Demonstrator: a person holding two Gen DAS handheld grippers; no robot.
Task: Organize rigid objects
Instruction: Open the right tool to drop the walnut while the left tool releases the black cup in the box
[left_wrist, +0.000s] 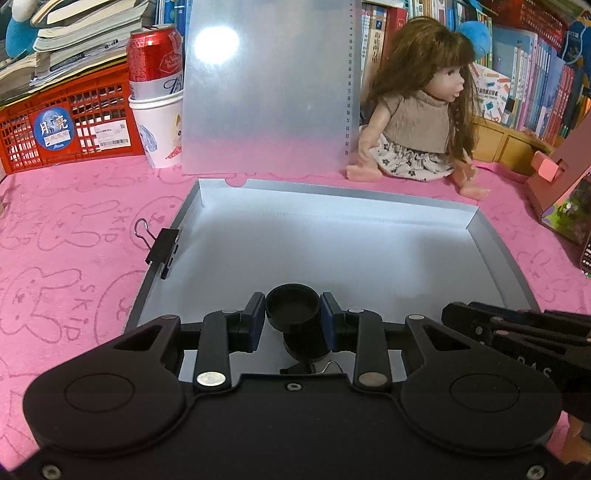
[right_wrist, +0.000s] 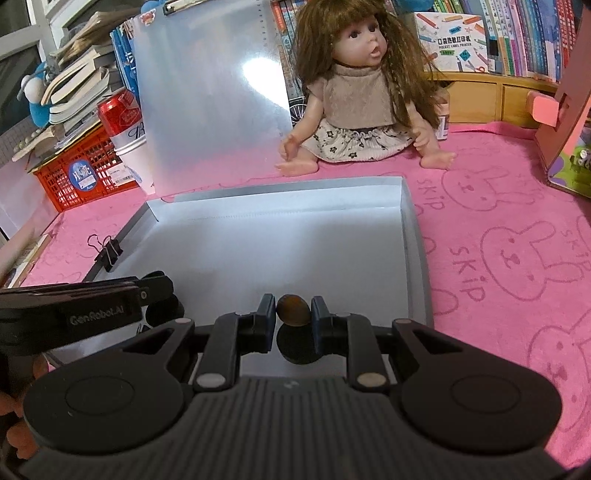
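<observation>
The left claw (left_wrist: 293, 318) gripped a black round container (left_wrist: 293, 308) between its blue pads, held over the near part of the open grey box (left_wrist: 491, 236). The box's translucent lid (left_wrist: 269, 85) stood upright at its far edge. A black binder clip (left_wrist: 160, 246) sat on the box's left wall. Beyond the box, a doll (left_wrist: 417, 122) sat on the pink cloth (left_wrist: 66, 236), right of the lid; a red can (left_wrist: 153, 61) in a paper cup (left_wrist: 159, 129) stood left of the lid. The right claw's (left_wrist: 454, 314) black body reached in over the box's near right corner.

One doll (left_wrist: 417, 122), one binder clip (left_wrist: 159, 245), one can (left_wrist: 153, 59), one open box (left_wrist: 369, 251).
</observation>
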